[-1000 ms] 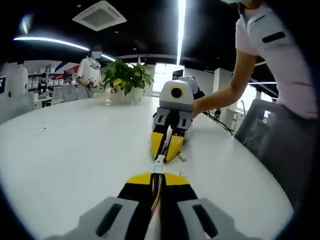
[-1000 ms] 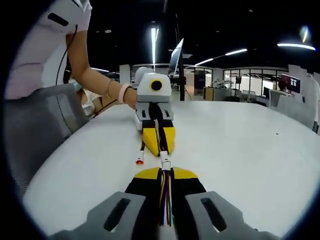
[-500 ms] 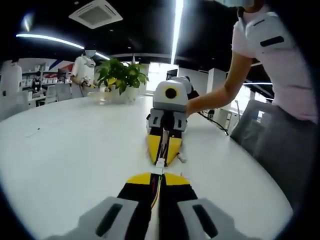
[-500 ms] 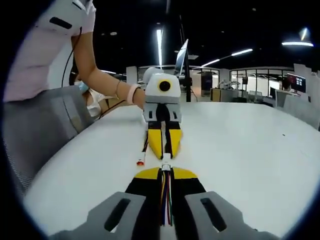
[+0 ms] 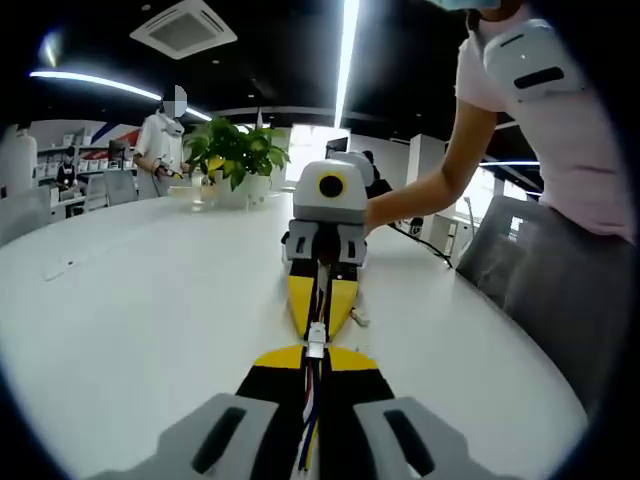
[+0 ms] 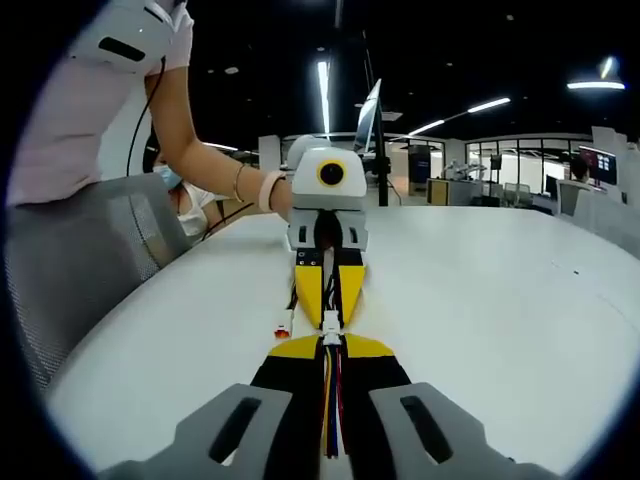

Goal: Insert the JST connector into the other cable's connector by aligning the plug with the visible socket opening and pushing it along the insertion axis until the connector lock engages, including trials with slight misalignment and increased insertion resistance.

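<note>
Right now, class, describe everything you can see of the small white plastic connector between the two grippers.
The small white plastic connector is a tiny blocky housing held just above the white table. Coloured wires run from it into the right gripper, shut on them. The left gripper meets it nose to nose; whether it is locked is unclear.

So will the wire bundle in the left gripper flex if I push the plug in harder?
Probably: the wire bundle is thin, separate strands, so likely floppy. Its connector sits barely past the left gripper, so little should buckle. Likely light, too.

No readable text or labels
</note>
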The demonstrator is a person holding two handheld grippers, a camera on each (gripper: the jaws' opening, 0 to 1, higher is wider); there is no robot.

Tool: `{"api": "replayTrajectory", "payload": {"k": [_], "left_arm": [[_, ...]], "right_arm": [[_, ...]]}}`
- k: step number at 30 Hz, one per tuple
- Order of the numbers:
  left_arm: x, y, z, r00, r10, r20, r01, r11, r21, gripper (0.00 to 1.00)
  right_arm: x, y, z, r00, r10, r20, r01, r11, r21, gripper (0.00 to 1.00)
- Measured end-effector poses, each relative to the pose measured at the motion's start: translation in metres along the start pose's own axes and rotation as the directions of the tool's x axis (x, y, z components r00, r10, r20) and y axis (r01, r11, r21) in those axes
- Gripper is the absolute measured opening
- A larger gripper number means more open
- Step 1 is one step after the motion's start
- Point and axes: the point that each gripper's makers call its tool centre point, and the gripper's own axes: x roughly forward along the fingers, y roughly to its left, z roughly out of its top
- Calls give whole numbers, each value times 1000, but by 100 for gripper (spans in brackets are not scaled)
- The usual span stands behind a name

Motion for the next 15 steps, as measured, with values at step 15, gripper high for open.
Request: {"api": "replayTrajectory", "payload": {"k": [15], "left_arm": [[5, 14, 5, 998, 65, 8, -64, 998, -27, 0]], "right_arm": [[-1, -16, 1, 998, -61, 21, 59, 997, 58, 6]]}}
